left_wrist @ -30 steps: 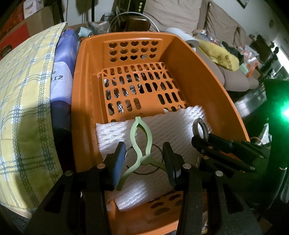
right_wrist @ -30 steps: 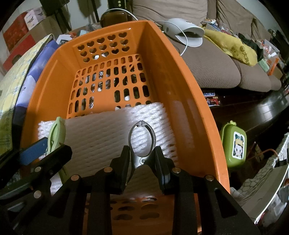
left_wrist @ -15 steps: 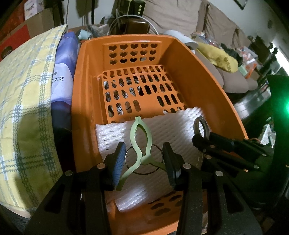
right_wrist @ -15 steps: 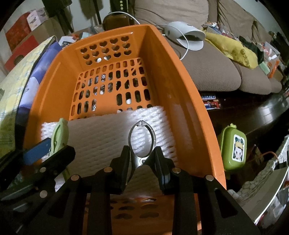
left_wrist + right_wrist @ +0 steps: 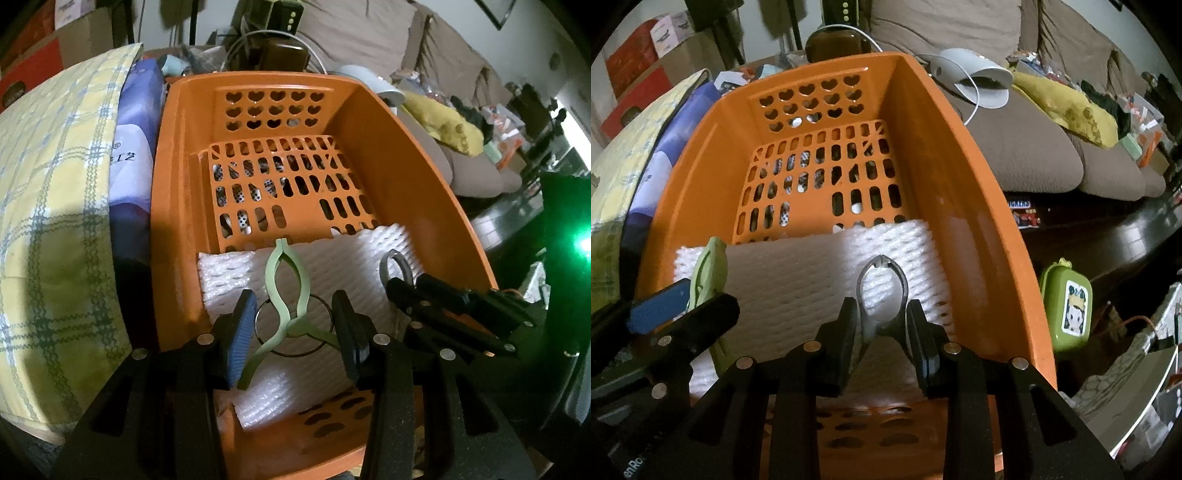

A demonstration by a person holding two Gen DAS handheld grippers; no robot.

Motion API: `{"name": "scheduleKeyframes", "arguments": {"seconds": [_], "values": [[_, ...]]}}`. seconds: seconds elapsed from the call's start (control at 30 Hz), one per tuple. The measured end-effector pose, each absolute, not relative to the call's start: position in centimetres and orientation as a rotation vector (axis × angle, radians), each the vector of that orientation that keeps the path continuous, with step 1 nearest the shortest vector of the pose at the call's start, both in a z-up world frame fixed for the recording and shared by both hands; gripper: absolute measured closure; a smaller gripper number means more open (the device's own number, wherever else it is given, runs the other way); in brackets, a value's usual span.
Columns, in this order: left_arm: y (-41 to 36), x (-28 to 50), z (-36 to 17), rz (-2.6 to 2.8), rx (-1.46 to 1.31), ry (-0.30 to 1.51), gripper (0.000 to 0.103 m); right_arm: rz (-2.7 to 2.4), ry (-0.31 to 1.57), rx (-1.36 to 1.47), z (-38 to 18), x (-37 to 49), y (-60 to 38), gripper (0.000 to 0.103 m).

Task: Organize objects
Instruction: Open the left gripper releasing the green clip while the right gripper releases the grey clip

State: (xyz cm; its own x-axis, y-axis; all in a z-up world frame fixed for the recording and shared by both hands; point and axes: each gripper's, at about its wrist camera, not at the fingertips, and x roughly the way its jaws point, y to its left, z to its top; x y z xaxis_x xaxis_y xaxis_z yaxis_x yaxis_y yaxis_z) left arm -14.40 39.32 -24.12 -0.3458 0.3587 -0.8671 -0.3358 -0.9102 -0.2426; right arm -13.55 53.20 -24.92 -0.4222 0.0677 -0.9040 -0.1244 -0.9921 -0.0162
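Note:
An orange plastic basket (image 5: 177, 229) (image 5: 964, 192) with heart-shaped holes lies below both grippers. A white foam sheet (image 5: 354, 254) (image 5: 798, 273) covers its near floor. My left gripper (image 5: 293, 314) is shut on the handles of a pale green clothes peg (image 5: 286, 273) with a wire ring spring, its tip pointing away over the foam. My right gripper (image 5: 882, 317) is shut on a dark grey peg (image 5: 882, 280), also above the foam near the right wall. The two grippers hang side by side; the right wrist view catches the green peg (image 5: 709, 266) at the left.
A yellow checked cloth (image 5: 48, 221) and a purple pack (image 5: 133, 147) press against the basket's left side. Brown sofa cushions (image 5: 1027, 147), a white device with a cable (image 5: 979, 81) and a yellow cloth (image 5: 1071, 107) lie to the right. A small green case (image 5: 1067, 306) sits lower right.

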Motion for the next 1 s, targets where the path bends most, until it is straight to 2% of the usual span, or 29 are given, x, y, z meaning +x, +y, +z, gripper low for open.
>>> {"name": "scheduleKeyframes", "arguments": {"seconds": [0.23,0.63,0.73,1.0], "values": [[38.9,-14.8,-23.8,2.29,-1.5,-0.062,0.048,2.567,0.11,-1.594,-24.3,-13.3,53.6,0.075],[37.9,-14.4,-21.8,2.307,-1.426,-0.144,0.044,2.603,0.141,-1.518,-22.7,-12.9,53.6,0.069],[37.8,-14.1,-20.5,2.338,-1.375,-0.137,0.04,2.633,0.14,-1.471,-21.5,-12.5,53.5,0.068],[36.5,-12.3,-18.3,2.39,-1.241,-0.107,0.039,2.685,0.178,-1.476,-20.9,-11.6,52.2,0.066]]}}
